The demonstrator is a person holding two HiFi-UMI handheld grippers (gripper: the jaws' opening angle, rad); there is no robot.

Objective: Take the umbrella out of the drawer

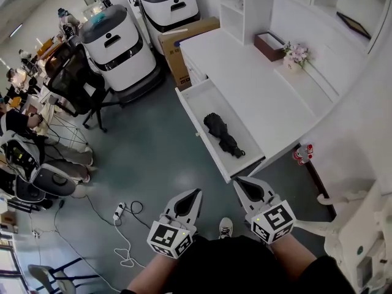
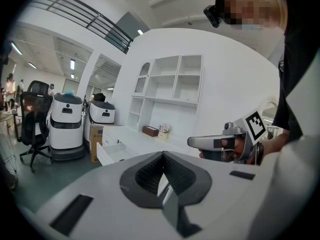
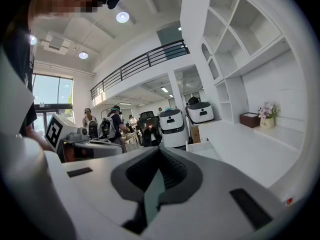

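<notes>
**A:** How do the jaws of the left gripper (image 2: pixel 162 153) stand?

**B:** Closed, tip against tip. There is nothing between them and they touch nothing.

**A:** And the right gripper (image 3: pixel 160 147)?

**B:** The same. Its jaws are pressed together and empty.

**A:** Where is the umbrella (image 1: pixel 223 135)?

**B:** Ahead of both pairs of tips. It is black and folded, and it lies in the open drawer (image 1: pixel 197 98), in the half nearer the jaws and apart from both grippers.

**A:** How do the tips sit relative to the drawer?

**B:** The right gripper's tips are just short of the drawer's near end. The left gripper's tips hang to the left of that end, over the floor (image 1: pixel 153 158). The drawer sticks out of the white desk (image 1: pixel 245 72), which runs on beyond the jaws.
</notes>
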